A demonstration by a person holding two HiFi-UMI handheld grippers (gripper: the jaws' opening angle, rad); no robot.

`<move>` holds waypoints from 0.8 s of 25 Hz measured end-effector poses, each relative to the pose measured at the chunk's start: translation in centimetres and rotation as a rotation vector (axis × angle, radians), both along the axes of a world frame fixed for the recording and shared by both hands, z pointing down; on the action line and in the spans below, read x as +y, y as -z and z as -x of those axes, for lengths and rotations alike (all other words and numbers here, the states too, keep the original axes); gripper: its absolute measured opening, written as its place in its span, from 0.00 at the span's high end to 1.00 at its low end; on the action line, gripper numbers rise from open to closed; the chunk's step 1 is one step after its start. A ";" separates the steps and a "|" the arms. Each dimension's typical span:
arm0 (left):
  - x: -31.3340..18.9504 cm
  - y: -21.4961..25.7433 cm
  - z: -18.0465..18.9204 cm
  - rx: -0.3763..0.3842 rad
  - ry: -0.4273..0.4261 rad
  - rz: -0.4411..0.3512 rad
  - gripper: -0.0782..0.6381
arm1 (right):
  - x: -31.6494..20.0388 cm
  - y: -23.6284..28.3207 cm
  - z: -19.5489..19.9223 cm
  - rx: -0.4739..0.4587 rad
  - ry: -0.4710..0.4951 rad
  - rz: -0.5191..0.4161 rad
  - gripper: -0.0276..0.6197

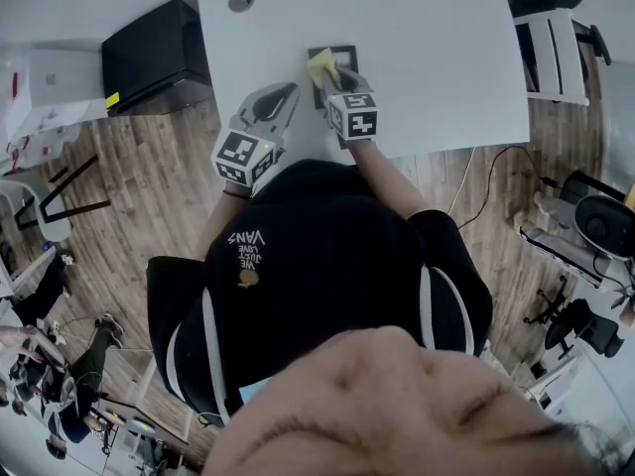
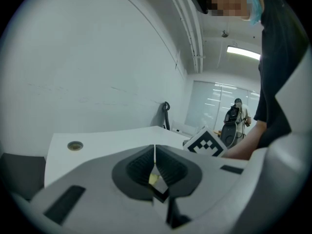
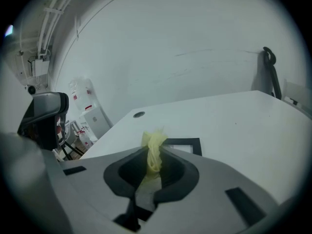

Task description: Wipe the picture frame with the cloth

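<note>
A small black picture frame (image 1: pixel 337 59) lies flat on the white table (image 1: pixel 437 58), near its front edge. My right gripper (image 1: pixel 335 75) is shut on a bunched yellow cloth (image 1: pixel 320 66), which rests over the frame's left part. In the right gripper view the cloth (image 3: pixel 153 152) sticks up from between the jaws, with the frame (image 3: pixel 187 144) just beyond it. My left gripper (image 1: pixel 283 95) hovers at the table's front edge, left of the frame, shut with nothing held. In the left gripper view its jaws meet in a thin line.
A round cable hole (image 1: pixel 240 1) sits at the table's far left. A black cabinet (image 1: pixel 154 53) stands left of the table on the wood floor. A cable (image 1: pixel 476 172) trails on the floor to the right, and office chairs (image 1: pixel 585 216) stand there.
</note>
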State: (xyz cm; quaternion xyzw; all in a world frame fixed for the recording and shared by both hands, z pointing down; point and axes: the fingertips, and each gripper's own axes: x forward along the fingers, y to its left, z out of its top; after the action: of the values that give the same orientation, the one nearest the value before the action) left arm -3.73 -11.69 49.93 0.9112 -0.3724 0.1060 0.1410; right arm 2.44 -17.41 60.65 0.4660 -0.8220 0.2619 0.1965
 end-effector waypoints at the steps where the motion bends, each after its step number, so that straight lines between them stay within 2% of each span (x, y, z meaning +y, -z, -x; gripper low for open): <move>1: 0.0 0.0 0.0 0.000 -0.001 0.000 0.86 | -0.1 0.0 -0.4 0.002 -0.009 0.000 0.88; 20: 0.0 -0.5 -1.5 0.016 -0.033 0.010 0.86 | -0.6 -0.3 -7.5 0.042 -0.172 0.000 0.88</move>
State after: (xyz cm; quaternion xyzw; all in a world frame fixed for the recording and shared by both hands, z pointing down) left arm -2.24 -11.70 50.39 0.9174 -0.3554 0.1027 0.1469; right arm 9.93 -18.04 60.92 0.5403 -0.7745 0.2681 0.1906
